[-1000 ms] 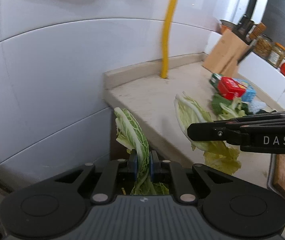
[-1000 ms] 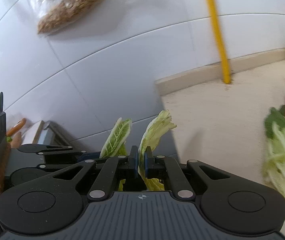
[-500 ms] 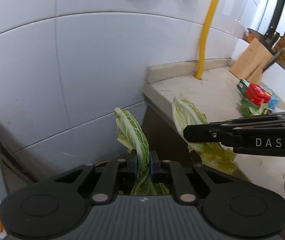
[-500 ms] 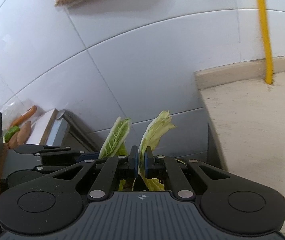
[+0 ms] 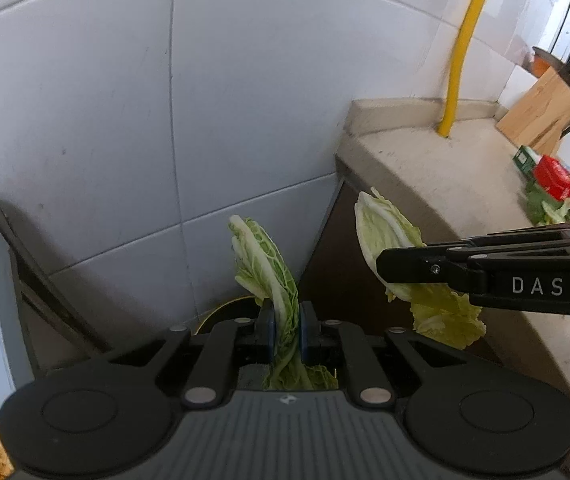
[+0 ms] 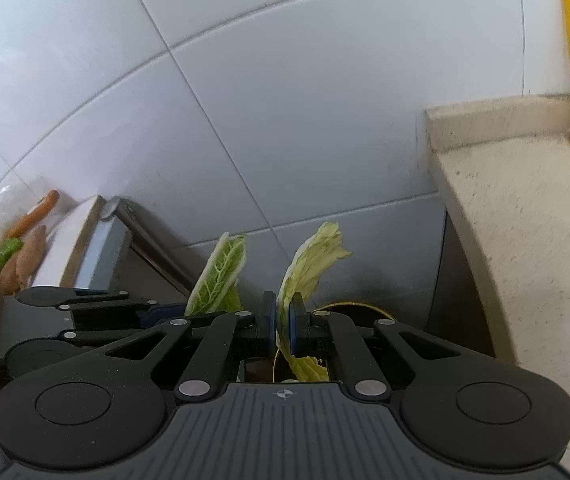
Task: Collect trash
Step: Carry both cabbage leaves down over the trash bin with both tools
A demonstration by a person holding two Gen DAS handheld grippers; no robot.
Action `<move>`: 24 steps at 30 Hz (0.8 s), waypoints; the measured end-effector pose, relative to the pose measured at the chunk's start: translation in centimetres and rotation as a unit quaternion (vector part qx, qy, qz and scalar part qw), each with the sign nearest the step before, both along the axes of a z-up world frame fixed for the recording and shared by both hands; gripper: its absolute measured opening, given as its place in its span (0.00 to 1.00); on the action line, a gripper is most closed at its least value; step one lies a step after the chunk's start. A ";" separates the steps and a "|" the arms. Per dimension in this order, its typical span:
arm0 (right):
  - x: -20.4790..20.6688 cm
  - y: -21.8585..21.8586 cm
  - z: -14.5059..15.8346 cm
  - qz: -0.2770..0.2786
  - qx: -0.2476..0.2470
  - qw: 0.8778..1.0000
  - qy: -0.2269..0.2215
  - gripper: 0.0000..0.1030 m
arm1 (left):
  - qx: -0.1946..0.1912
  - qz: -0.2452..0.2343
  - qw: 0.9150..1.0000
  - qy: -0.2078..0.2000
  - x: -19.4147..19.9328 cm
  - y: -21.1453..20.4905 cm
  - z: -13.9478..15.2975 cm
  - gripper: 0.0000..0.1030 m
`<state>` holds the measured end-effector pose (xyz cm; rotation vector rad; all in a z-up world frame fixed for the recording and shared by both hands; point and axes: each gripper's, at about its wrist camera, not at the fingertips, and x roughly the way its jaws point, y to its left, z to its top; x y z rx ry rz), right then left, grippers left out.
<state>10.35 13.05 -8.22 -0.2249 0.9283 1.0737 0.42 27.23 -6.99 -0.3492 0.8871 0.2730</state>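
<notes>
My left gripper (image 5: 285, 330) is shut on a green cabbage leaf (image 5: 269, 268) that stands up between its blue pads. To its right in the left wrist view, my right gripper (image 5: 385, 270) holds a paler cabbage leaf (image 5: 389, 236) beside the counter's end. In the right wrist view my right gripper (image 6: 283, 326) is shut on that pale leaf (image 6: 313, 256), and the left gripper's green leaf (image 6: 221, 276) shows just to the left. Below the fingers a dark round opening with a yellow rim (image 6: 349, 305) is partly hidden, also glimpsed in the left wrist view as a yellow rim (image 5: 225, 306).
A beige stone counter (image 5: 425, 168) ends at the right, with a yellow pipe (image 5: 461, 48), a wooden knife block (image 5: 541, 112), a red carton (image 5: 553, 176) and more greens (image 5: 545, 208) on it. White tiled wall fills the back. A grey-edged ledge (image 6: 97, 248) with carrots (image 6: 33, 216) lies left.
Both grippers have moved left and down past the counter's end, each keeping its leaf. The counter slid right in both views and the yellow-rimmed opening came into sight below.
</notes>
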 end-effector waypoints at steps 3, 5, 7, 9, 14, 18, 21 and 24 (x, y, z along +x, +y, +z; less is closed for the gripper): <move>0.1 0.5 -0.8 -0.003 -0.009 1.000 0.004 0.09 | -0.003 0.000 1.000 0.009 0.2 0.4 -0.6 0.08; 0.2 0.9 -1.2 -0.004 -0.014 1.000 0.008 0.09 | -0.006 0.000 1.000 0.014 0.4 0.6 -1.1 0.08; 0.4 1.2 -1.7 -0.006 -0.019 1.000 0.011 0.09 | -0.008 0.001 1.000 0.019 0.5 0.9 -1.5 0.08; 0.5 1.5 -2.0 -0.007 -0.023 1.000 0.012 0.09 | -0.008 0.002 1.000 0.022 0.7 1.0 -1.8 0.08; 0.8 2.2 -3.0 -0.012 -0.036 0.999 0.016 0.09 | -0.003 0.007 1.000 0.028 1.2 1.5 -2.7 0.08; 0.9 2.9 -3.9 -0.014 -0.049 0.999 0.020 0.09 | -0.008 0.010 0.999 0.032 1.5 2.0 -3.3 0.08; 0.9 3.5 -4.5 -0.014 -0.059 0.998 0.020 0.09 | 0.003 0.016 0.999 0.039 1.6 2.4 -3.6 0.08; 1.0 3.8 -5.0 -0.015 -0.065 0.997 0.025 0.09 | -0.002 0.020 0.999 0.045 1.6 2.7 -3.9 0.08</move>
